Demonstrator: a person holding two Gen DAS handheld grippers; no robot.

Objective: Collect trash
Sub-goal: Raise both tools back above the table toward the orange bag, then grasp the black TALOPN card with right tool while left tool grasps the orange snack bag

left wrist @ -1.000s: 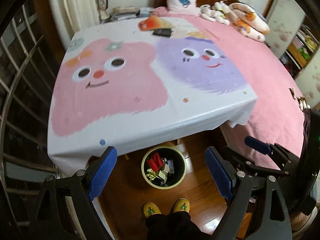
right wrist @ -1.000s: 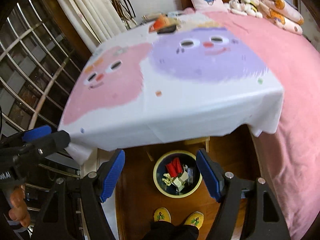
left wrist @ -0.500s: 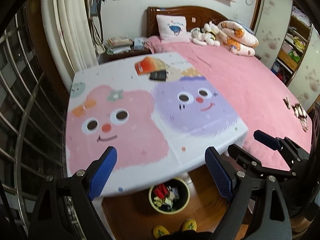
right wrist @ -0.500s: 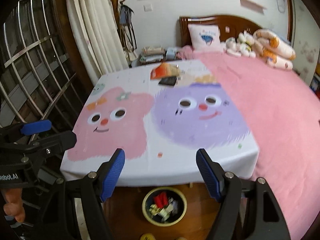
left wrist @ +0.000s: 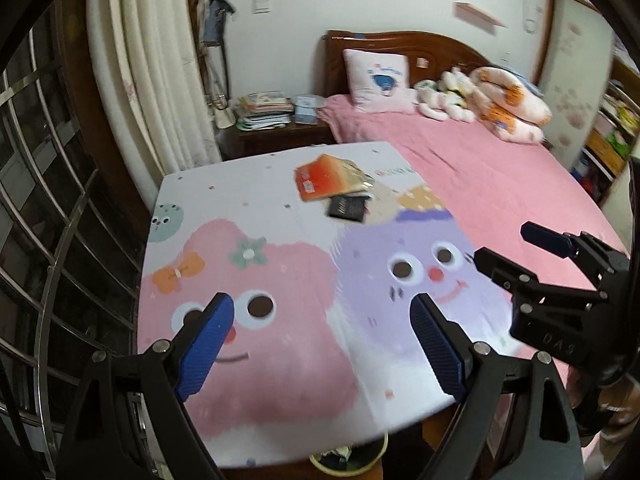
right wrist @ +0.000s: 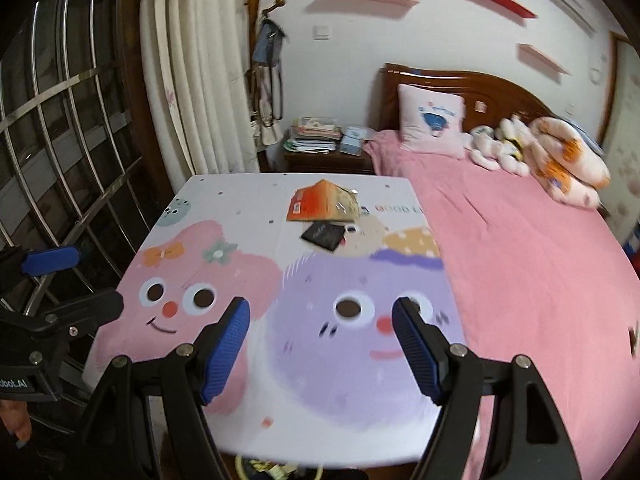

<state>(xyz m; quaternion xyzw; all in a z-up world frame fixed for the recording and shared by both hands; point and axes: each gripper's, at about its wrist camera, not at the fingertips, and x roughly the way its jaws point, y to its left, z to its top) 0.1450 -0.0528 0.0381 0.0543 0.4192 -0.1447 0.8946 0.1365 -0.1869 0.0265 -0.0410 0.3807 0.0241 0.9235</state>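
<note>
We look down on a table (left wrist: 280, 208) covered with a white cloth printed with a pink and a purple cartoon face. It stands against the side of a bed (left wrist: 480, 168) with a pink cover. Behind the table are a nightstand (right wrist: 328, 158) stacked with books, a cream curtain (left wrist: 160, 80) and a barred window (right wrist: 72, 120).

Toward the far end of the table lies an orange packet (left wrist: 324, 178) with crinkled clear film at its edge, and a small black wrapper (left wrist: 347, 209) sits just in front of it, touching or nearly so. Both lie well apart from our tools.

Our left gripper (left wrist: 320, 344) hangs over the near part of the table with its blue pads spread wide and nothing between them. Our right gripper (right wrist: 322, 344) is likewise spread, empty, above the purple face. Each also shows at the edge of the other's view.

Under the near edge of the table, a yellow-rimmed trash bin (left wrist: 348, 466) is mostly hidden; only a sliver of rim and some scraps show. The print on the black wrapper is too blurred to read. Fingertips (right wrist: 16, 424) peek in at the lower left of the right view.
</note>
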